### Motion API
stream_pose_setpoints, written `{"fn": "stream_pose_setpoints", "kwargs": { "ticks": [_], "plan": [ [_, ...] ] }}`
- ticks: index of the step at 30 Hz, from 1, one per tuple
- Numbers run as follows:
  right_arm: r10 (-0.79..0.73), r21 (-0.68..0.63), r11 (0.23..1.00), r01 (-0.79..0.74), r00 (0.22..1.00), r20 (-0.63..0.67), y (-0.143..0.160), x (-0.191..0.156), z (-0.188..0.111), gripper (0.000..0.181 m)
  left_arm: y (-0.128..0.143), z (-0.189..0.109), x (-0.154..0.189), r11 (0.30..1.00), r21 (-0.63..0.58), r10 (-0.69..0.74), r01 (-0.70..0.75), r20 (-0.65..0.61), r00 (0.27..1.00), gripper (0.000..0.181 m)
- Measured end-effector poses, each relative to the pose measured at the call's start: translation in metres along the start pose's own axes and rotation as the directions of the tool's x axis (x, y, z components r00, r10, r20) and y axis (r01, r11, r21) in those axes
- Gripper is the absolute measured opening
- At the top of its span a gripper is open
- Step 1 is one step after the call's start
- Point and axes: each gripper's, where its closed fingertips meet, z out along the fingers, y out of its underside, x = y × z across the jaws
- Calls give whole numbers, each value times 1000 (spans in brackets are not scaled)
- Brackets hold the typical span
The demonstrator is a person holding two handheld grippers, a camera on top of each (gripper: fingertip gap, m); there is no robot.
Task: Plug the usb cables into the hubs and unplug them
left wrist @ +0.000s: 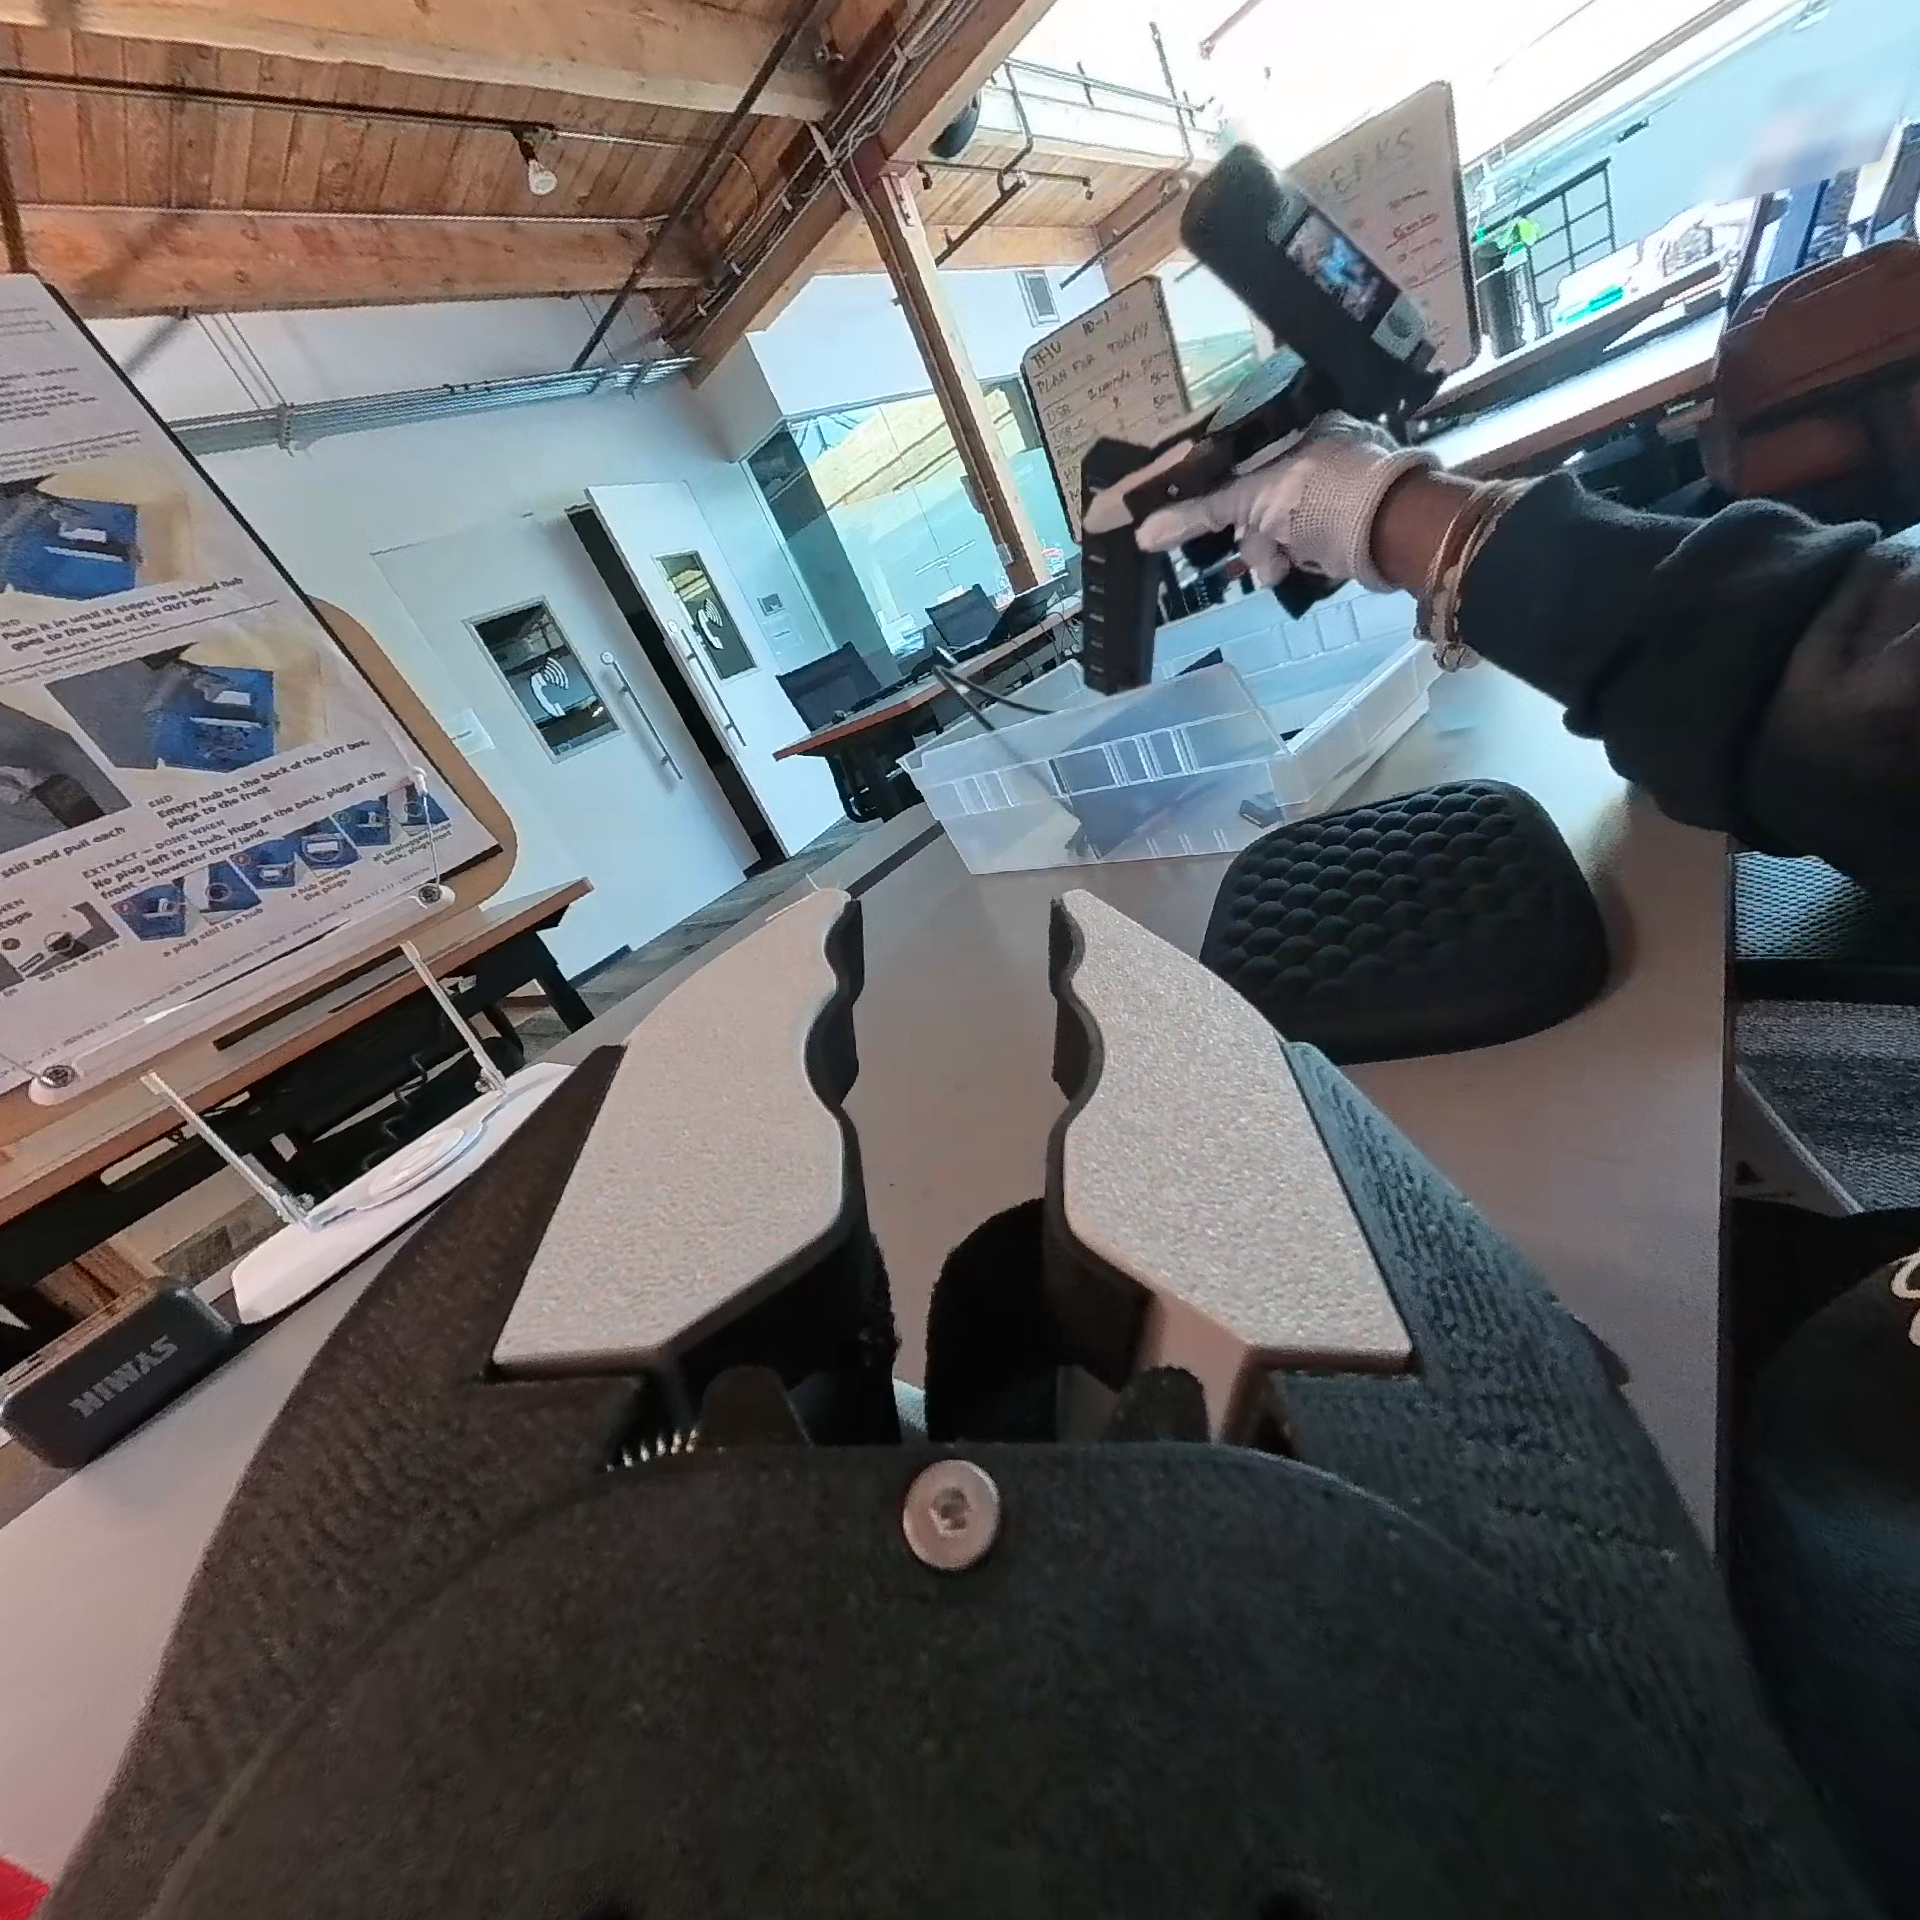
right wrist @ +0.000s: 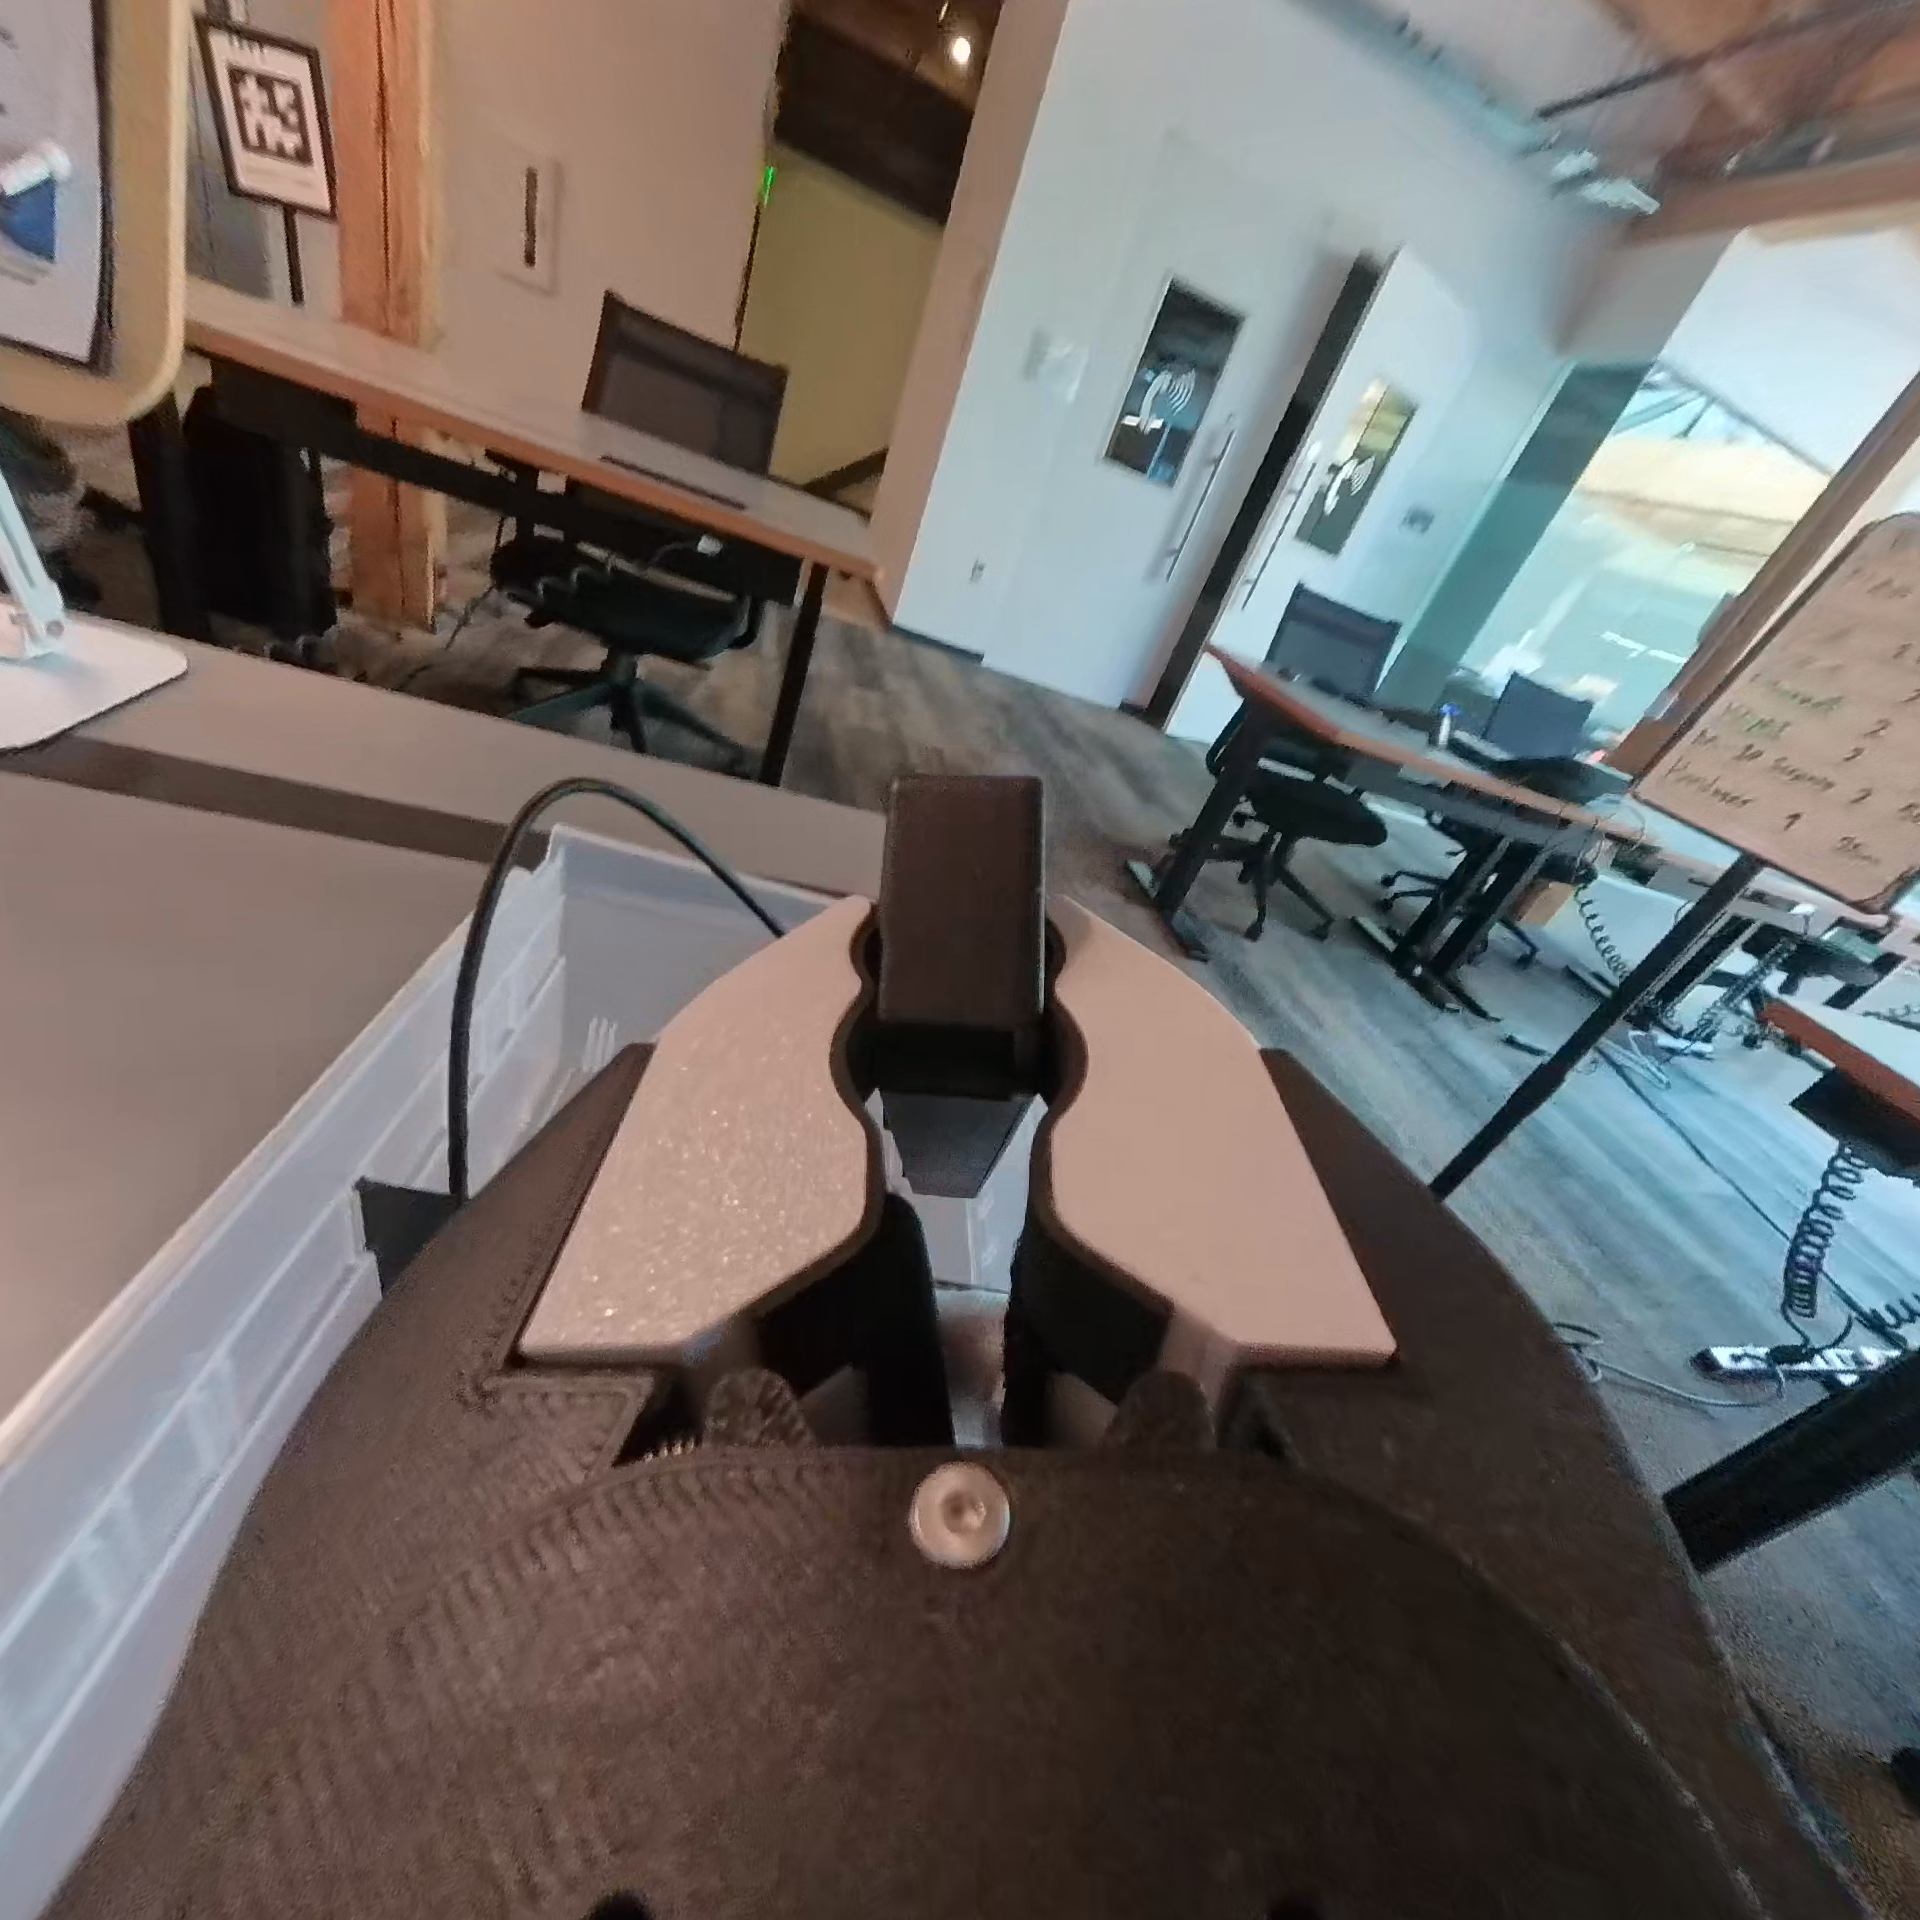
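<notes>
My left gripper (left wrist: pixel 954 935) is open and empty, low over the grey table (left wrist: pixel 1455 1143). My right gripper (right wrist: pixel 961 935) is shut on a black USB hub (right wrist: pixel 961 862), a long black bar that sticks out past the fingertips. In the left wrist view a gloved hand holds the right gripper (left wrist: pixel 1132 499) up, with the hub (left wrist: pixel 1114 603) hanging above a clear plastic bin (left wrist: pixel 1101 800). A thin black cable (right wrist: pixel 468 987) loops over the bin (right wrist: pixel 208 1299) to a black piece at the bin's edge. Where the cable ends is hidden.
An instruction sheet on a clear stand (left wrist: pixel 156 675) stands at the table's left. A black dimpled pad (left wrist: pixel 1403 914) lies to the right of my left gripper. A small black box (left wrist: pixel 104 1392) lies at the near left. A second clear tray (left wrist: pixel 1340 717) sits behind the bin. The left gripper's tips are roughly 45 cm from the right gripper's.
</notes>
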Motion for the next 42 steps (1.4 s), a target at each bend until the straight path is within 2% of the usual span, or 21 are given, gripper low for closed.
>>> {"fn": "stream_pose_setpoints", "kwargs": {
  "ticks": [7,10,18,27,32,38,42],
  "plan": [
    [-203,-159,967,199,979,-15,36,-7,14,26,0,0,2,1000,-4,10,-10,-5,1000,34],
    [-213,-200,957,210,977,8,46,-14,17,26,0,0,2,1000,-3,17,-17,-6,1000,34],
    [-156,-203,964,172,983,92,55,-32,20,28,0,1,4,1000,-5,30,-30,-12,999,34],
    [-94,-165,978,131,971,218,51,-60,20,33,0,1,5,999,-7,38,-38,-12,999,33],
    [73,-91,995,-47,948,311,33,-68,13,34,0,2,4,999,-7,39,-39,-10,999,33],
    [166,-179,977,-114,937,309,50,-53,11,22,0,2,4,999,-9,39,-39,-10,999,34],
    [174,-219,971,-99,917,358,56,-64,11,21,1,2,5,999,-10,41,-41,-9,999,33]
  ]
}}
